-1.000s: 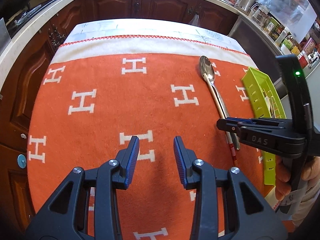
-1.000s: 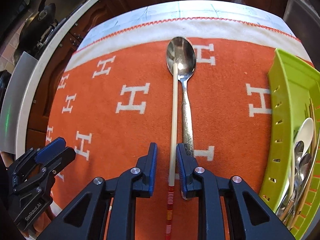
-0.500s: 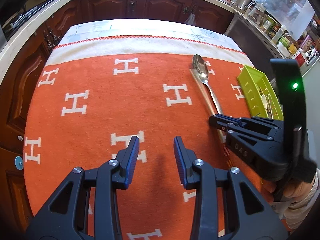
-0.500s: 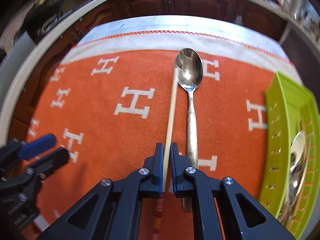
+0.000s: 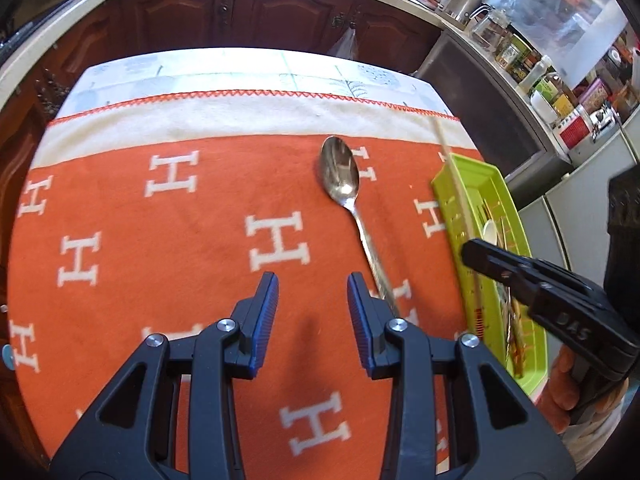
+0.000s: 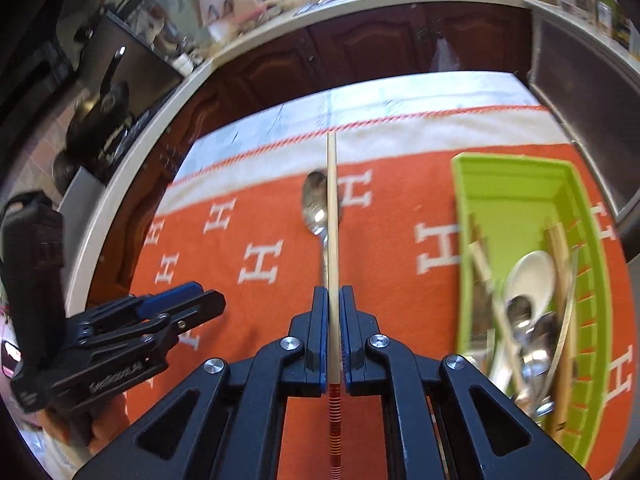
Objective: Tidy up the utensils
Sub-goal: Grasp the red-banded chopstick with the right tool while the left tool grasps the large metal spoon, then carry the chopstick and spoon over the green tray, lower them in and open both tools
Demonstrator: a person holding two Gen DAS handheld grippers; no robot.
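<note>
My right gripper point(image 6: 332, 300) is shut on a pale wooden chopstick point(image 6: 332, 216) with a red-striped end and holds it lifted above the cloth. In the left wrist view the right gripper point(image 5: 472, 252) carries the chopstick point(image 5: 454, 180) over the green tray's near wall. A metal spoon point(image 5: 344, 184) lies on the orange cloth, bowl toward the far side; it also shows in the right wrist view point(image 6: 316, 208). My left gripper point(image 5: 312, 300) is open and empty, hovering above the cloth just left of the spoon's handle.
The green slotted tray point(image 6: 516, 184) at the table's right holds several spoons and chopsticks; it also shows in the left wrist view point(image 5: 472, 176). The orange cloth with white H marks point(image 5: 160, 232) covers the table. Dark wooden cabinets and a cluttered counter stand beyond the far edge.
My right gripper shut on the chopstick, lifted it off the cloth from beside the spoon, and moved it right toward the green tray. The left gripper stayed open and shifted slightly toward the spoon.
</note>
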